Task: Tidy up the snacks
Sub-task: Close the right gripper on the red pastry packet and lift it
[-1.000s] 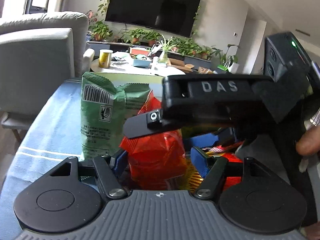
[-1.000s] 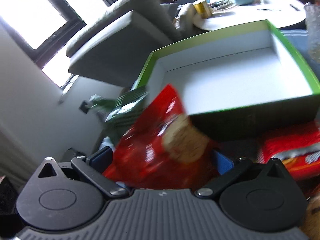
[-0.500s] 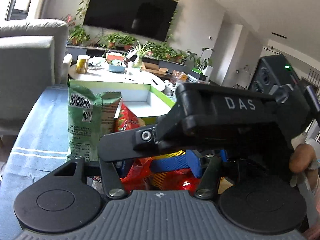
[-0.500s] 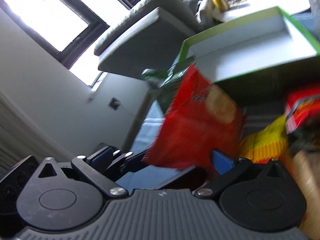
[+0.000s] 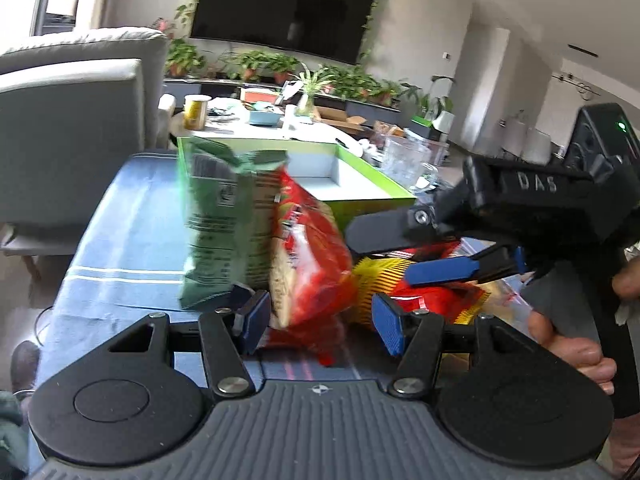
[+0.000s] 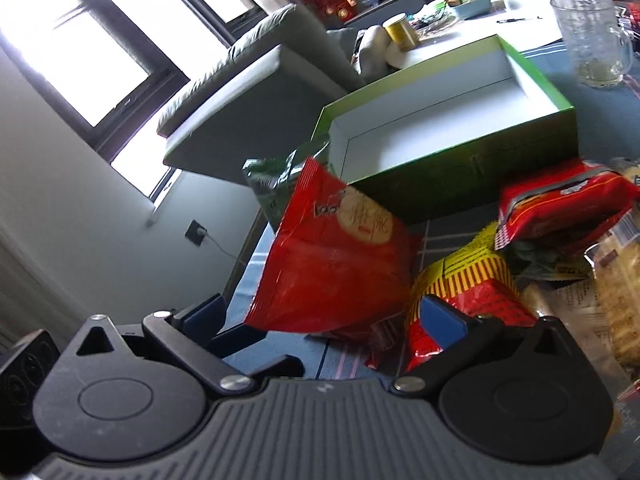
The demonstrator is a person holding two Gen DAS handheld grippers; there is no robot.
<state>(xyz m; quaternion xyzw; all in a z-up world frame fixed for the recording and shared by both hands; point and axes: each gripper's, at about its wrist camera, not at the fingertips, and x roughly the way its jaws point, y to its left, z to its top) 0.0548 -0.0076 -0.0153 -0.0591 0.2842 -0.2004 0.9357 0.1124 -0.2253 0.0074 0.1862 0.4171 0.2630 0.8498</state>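
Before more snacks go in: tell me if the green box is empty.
Empty. The green box shows only bare white floor and walls; every snack bag lies outside it.

We see daylight flooding in from the window (image 6: 80,60) at the upper left of the right wrist view, blown out to plain white; the wall beneath it sits in grey shade, and the white floor of the green box (image 6: 440,120) catches soft light. In the left wrist view the room is evenly bright; the green bag (image 5: 224,232) and red bag (image 5: 312,248) smear with motion blur. Both fisheye views bend straight lines near the edges.
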